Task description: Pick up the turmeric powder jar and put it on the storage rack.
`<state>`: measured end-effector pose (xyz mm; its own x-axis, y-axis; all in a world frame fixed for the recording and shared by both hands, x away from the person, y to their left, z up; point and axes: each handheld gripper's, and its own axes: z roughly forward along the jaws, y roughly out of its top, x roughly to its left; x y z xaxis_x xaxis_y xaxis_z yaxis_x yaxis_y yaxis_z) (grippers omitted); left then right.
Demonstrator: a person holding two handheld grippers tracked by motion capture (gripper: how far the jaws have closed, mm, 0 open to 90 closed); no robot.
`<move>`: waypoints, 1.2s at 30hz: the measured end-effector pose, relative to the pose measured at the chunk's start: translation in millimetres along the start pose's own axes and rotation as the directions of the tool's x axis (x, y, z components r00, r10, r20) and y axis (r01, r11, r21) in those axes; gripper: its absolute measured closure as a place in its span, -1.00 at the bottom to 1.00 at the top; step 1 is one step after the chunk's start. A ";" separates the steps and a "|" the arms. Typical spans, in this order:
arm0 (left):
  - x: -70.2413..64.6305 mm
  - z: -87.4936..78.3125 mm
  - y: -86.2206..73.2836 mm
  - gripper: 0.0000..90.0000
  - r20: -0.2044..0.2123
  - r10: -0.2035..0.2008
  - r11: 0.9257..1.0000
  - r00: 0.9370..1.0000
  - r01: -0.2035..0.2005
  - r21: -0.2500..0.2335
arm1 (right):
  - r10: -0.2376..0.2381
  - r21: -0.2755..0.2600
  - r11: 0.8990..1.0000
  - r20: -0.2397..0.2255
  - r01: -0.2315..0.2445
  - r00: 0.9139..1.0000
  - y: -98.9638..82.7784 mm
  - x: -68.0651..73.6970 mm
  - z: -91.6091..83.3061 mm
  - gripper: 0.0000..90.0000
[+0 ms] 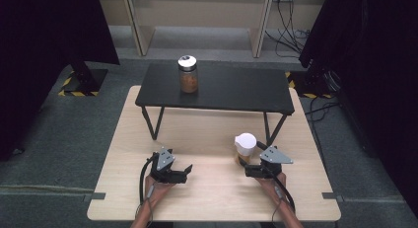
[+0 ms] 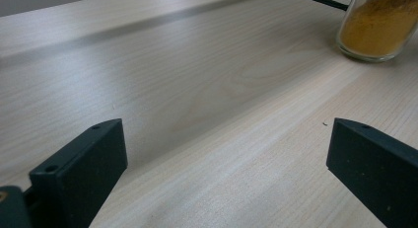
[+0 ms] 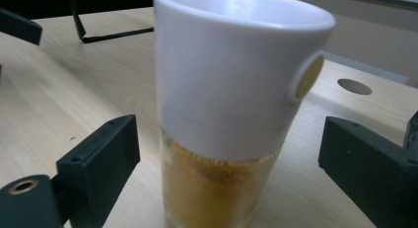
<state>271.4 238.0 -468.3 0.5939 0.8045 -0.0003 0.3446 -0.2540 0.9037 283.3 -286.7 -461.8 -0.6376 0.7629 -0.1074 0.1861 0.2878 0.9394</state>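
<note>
A spice jar [image 1: 245, 146] with a tall white cap and orange powder stands upright on the wooden table [image 1: 207, 129]. In the right gripper view this jar [image 3: 222, 114] sits between the open jaws of my right gripper [image 3: 229, 139], with a gap on each side. From above, my right gripper [image 1: 254, 160] is just right of the jar. My left gripper [image 1: 185, 173] rests open near the table's front left, holding nothing. Its own view has the left gripper [image 2: 226, 164] over bare wood, with the jar's powder-filled base [image 2: 377, 28] far off at the upper right.
A low black bench [image 1: 217, 87] stands across the back of the table on thin legs. On its left part is a glass jar [image 1: 188, 75] with a silver lid and brownish contents. Dark curtains hang at both sides; cables lie on the floor at the right.
</note>
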 end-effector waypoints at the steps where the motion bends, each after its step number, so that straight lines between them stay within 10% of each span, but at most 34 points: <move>1: 0.0 0.0 0.0 -0.98 0.000 -0.001 1.000 1.000 0.001 0.000 | 0.008 -0.002 1.000 0.002 -0.008 1.000 0.9 0.1 3.2 -0.79; 12: 0.1 0.0 0.0 -0.97 0.001 -0.001 1.000 1.000 0.001 0.000 | 0.033 0.013 0.999 -0.032 -0.032 0.999 8.2 -5.0 19.6 -0.35; 36: 0.4 0.1 0.5 -0.97 0.000 -0.004 1.000 1.000 0.004 0.003 | 0.017 -0.036 0.999 -0.025 -0.018 1.000 43.9 -5.0 -10.2 -0.32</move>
<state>271.9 238.2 -467.9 0.5927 0.8054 -0.0039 0.3492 -0.2526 0.9023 287.0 -283.8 -416.6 -0.6529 0.7529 -0.0828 0.1705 0.2526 0.9524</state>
